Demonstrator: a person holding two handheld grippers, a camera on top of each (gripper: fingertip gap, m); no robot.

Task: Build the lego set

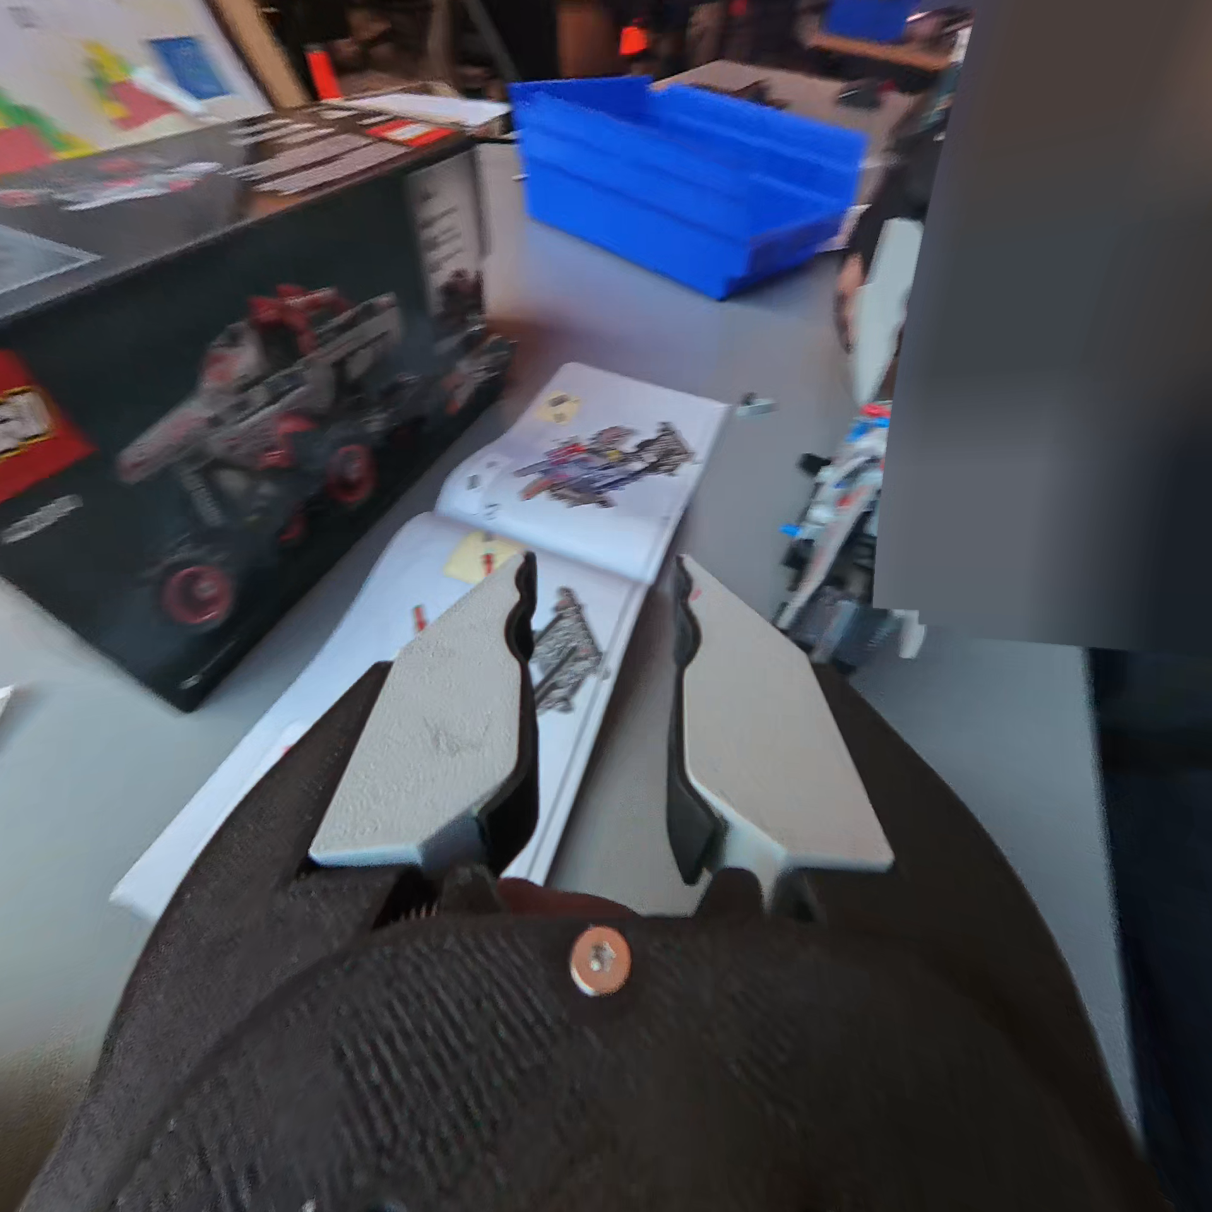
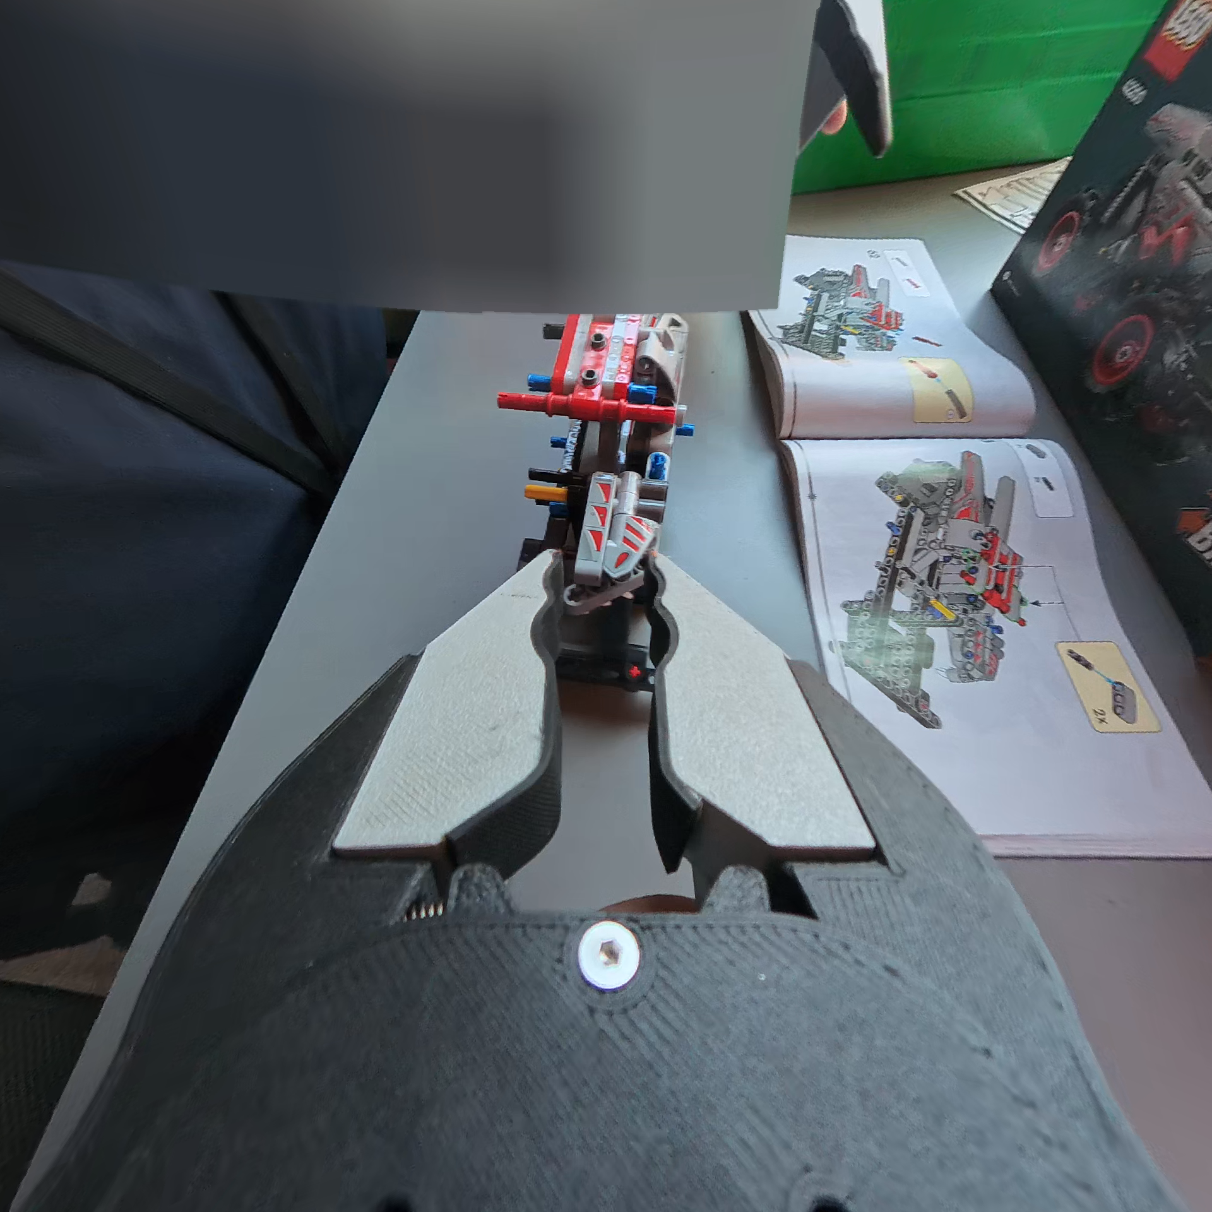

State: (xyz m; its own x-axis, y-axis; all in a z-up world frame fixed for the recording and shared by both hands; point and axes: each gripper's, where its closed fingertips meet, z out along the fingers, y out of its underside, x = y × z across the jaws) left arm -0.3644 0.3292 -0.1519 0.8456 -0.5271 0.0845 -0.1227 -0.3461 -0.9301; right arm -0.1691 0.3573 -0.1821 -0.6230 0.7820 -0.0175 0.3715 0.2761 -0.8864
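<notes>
Grey, red and black plastic makes up the half-built lego model [image 2: 610, 472], which stands on the table [image 2: 406, 525] at the centre of the right wrist view, a red axle crossing it near the top and blue pins sticking out at its sides. The right gripper [image 2: 603, 577] has its jaws apart on either side of the model's near end; the fingertips [image 2: 525, 603] sit very close to the grey panel there, but whether they touch it cannot be told. No loose part is held.

The left gripper [image 1: 603, 570], in the lower middle of the left wrist view, hangs with its jaws apart and empty over the open instruction booklet [image 1: 590, 459]. That view is blurred. The model shows only as a smeared strip at its right edge [image 1: 833, 498], and a small grey piece [image 1: 754, 403] lies on the table just beyond the booklet's far corner.

The step in hand looks like steadying the model while the booklet is consulted. The next move probably calls for closing the right jaws gently on the model's near end, and sending the left gripper for the part the open page asks for, possibly that small grey piece.

The table is plain matt grey. The dark set box [image 1: 229, 426] fills the left of the left wrist view, blue bins [image 1: 688, 197] sit in the upper middle, and a cluttered workroom lies behind. In the right wrist view a green surface [image 2: 984, 85] stands at the upper right.
</notes>
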